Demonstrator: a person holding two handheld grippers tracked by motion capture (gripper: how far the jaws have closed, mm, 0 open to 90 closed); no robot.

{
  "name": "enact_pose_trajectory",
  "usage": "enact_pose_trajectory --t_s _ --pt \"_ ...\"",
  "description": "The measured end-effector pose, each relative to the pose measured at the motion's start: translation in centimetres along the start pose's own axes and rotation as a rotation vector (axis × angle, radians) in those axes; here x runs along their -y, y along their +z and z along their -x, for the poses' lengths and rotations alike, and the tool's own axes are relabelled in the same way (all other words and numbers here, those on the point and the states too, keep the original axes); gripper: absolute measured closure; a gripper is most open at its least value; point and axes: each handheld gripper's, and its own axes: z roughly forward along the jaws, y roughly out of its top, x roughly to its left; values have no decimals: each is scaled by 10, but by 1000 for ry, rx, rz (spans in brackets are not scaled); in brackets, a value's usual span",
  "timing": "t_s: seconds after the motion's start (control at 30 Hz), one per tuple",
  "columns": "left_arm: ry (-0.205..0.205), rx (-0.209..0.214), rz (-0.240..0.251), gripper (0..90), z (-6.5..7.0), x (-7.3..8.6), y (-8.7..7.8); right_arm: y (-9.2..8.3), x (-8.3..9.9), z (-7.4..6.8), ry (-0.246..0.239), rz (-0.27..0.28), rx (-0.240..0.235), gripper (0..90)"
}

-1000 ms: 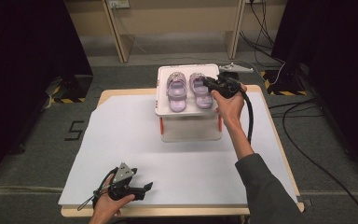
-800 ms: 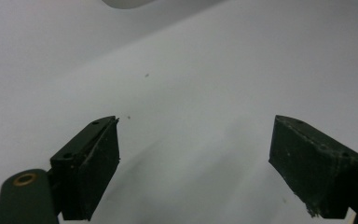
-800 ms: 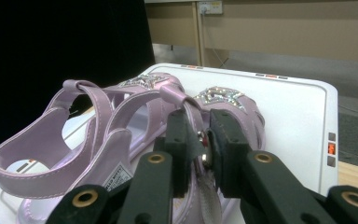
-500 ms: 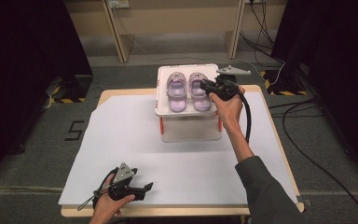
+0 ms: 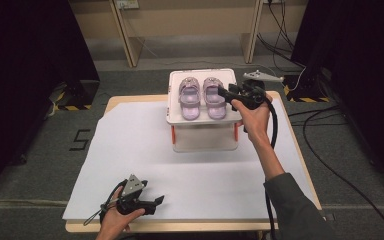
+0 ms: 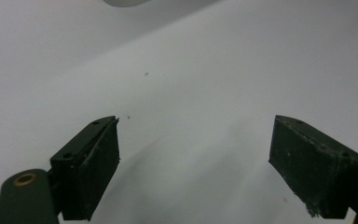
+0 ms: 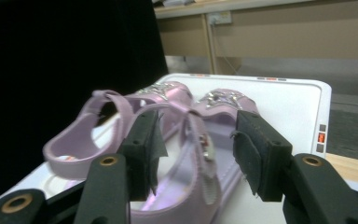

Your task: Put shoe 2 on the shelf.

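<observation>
1. High view: right claw [image 5: 223, 93] sits at the right edge of the white plastic lidded box [image 5: 180, 118], at the heel of the right-hand lilac rubber sandal [image 5: 214, 98]. Its twin, the left-hand lilac sandal [image 5: 189, 99], lies just beside it; both are on the box lid, toes pointing away from the person.
2. Right gripper view: right claw [image 7: 193, 151] has its jaws straddling the heel strap of the near sandal [image 7: 186, 163]; they have just been opening. Strap is between the pads with gaps on both sides, so no pinch. Second sandal [image 7: 98, 123] is just beyond it on the lid [image 7: 303, 100].
3. High view: box stands toward the far middle of the white paper-covered table [image 5: 205, 175].
4. Left claw [image 5: 156, 202] rests low at the near left of the table, well apart from the box.
5. Left gripper view: left claw [image 6: 193, 163] is spread wide, nothing between the pads, only the white table surface [image 6: 205, 84] below.
</observation>
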Motion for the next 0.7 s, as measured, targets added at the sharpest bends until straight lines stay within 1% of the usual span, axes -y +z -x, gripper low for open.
enact_pose_trajectory --t_s 0.03,0.17,0.2,0.27,0.33,0.37,0.5,0.6,0.63,0.7 --pt "0 0 0 157 0 0 0 -6 0 0 4 -3 -13 492" --pt "-1 -1 -3 157 0 0 0 -18 3 2 -3 5 -28 487" --pt "-1 -1 -3 157 0 0 0 -21 5 2 6 4 -35 483" --pt "-2 -1 -6 157 0 0 0 -23 6 2 4 1 -38 482" --pt "-3 -1 -6 157 0 0 0 -31 11 5 2 10 -47 482" --pt "-3 -1 -6 157 0 0 0 -31 11 5 2 10 -47 482" --pt "-4 -1 -6 157 0 0 1 -41 17 7 3 8 -67 467" --pt "-4 -1 -7 157 0 0 1 -50 23 5 -3 6 -91 456" --pt "-4 -1 -7 157 0 0 1 -52 24 5 -11 4 -92 451" --pt "-4 -1 -7 157 0 0 1 -55 26 4 -11 3 -96 446"
